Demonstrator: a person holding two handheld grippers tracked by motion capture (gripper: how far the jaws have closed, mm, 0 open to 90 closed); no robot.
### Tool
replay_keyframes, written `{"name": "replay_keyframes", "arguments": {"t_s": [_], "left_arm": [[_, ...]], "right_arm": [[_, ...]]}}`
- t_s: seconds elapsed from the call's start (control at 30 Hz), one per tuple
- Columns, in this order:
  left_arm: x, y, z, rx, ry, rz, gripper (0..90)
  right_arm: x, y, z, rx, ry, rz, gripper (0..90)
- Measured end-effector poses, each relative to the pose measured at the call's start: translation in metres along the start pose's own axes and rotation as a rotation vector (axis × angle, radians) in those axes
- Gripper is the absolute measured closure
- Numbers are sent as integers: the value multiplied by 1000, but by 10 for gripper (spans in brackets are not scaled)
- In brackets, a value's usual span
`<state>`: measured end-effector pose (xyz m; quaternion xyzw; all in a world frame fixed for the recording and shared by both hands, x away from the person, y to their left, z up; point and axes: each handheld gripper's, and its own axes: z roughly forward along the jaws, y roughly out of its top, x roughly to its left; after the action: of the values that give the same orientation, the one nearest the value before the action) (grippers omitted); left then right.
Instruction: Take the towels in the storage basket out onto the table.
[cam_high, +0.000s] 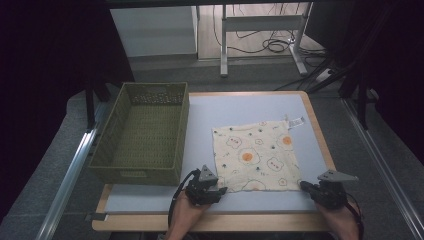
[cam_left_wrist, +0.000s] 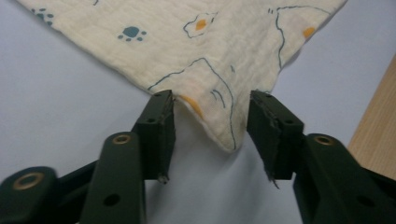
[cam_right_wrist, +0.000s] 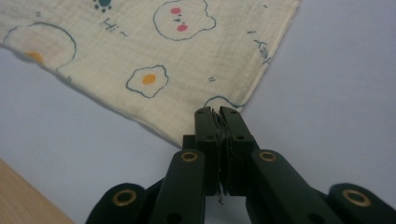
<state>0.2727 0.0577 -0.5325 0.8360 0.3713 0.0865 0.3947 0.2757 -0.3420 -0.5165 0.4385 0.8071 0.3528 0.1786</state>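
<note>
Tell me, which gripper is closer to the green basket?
Left. The left gripper sits just beside the basket's near corner; the right gripper is across the cloth.

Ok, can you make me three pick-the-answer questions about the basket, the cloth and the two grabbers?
1. Where is the basket?
A. left of the cloth
B. on top of the cloth
C. right of the cloth

2. What colour is the basket?
A. red
B. olive green
C. blue

3. What is the right gripper doing?
A. wide open above the basket
B. shut on a corner of the cloth
C. holding a cup

Answers:
1 A: in the high view the basket stands left of the cloth.
2 B: its woven walls are olive green.
3 B: its jaws are pressed together on the cloth's corner, while the left gripper is open around the other near corner.
</note>
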Motion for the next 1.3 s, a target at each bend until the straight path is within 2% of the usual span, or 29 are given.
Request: {"name": "replay_keyframes", "arguments": {"t_s": [0.03,0.07,0.13,0.17,0.23,0.33,0.37,0.43,0.5,0.6,0.63,0.77,0.8,0.87,0.9,1.03,1.17,1.2,1.23,1.3], "left_arm": [[0,1,-3,-8,10,-1,470],[1,2,-6,-16,15,-8,414],[7,5,-12,-41,29,-31,374],[7,5,-12,-41,29,-31,356],[8,9,-11,-34,31,-46,323],[5,13,0,-4,45,-25,294],[2,13,9,29,75,-8,276],[2,12,15,76,117,16,259],[2,10,15,70,118,14,248],[2,10,12,88,118,13,242],[2,11,11,84,117,18,226],[9,21,11,49,114,-9,202],[13,28,14,32,121,-16,200],[17,32,17,26,127,-23,201],[23,40,22,21,131,-30,216],[33,52,30,5,125,-41,254],[46,70,38,-20,155,-32,299],[46,70,38,-20,155,-32,301],[49,74,40,-25,160,-33,303],[60,83,46,-27,180,-43,312]], "right_arm": [[0,1,-4,-6,-1,-1,874],[-2,1,-13,-11,-9,-2,873],[-5,1,-20,-15,-28,1,871],[-7,-1,-21,-9,-24,9,865],[-11,-4,-17,37,-6,18,833],[-11,-6,-15,41,-20,6,754],[-12,-4,-15,14,-27,12,681],[-13,0,-16,-9,-39,13,642],[-14,2,-15,-15,-47,10,623],[-15,4,-10,-8,-55,-6,586],[-15,5,-7,-9,-56,-8,572],[-20,10,2,-28,-46,7,558],[-23,14,7,-33,-39,16,558],[-24,17,9,-36,-34,22,558],[-28,24,14,-40,-26,28,558],[-34,36,22,-51,-19,36,550],[-44,54,36,-58,-9,48,523],[-44,54,36,-58,-9,48,523],[-47,62,41,-58,-17,43,522],[-52,70,46,-65,-16,42,526]]}}
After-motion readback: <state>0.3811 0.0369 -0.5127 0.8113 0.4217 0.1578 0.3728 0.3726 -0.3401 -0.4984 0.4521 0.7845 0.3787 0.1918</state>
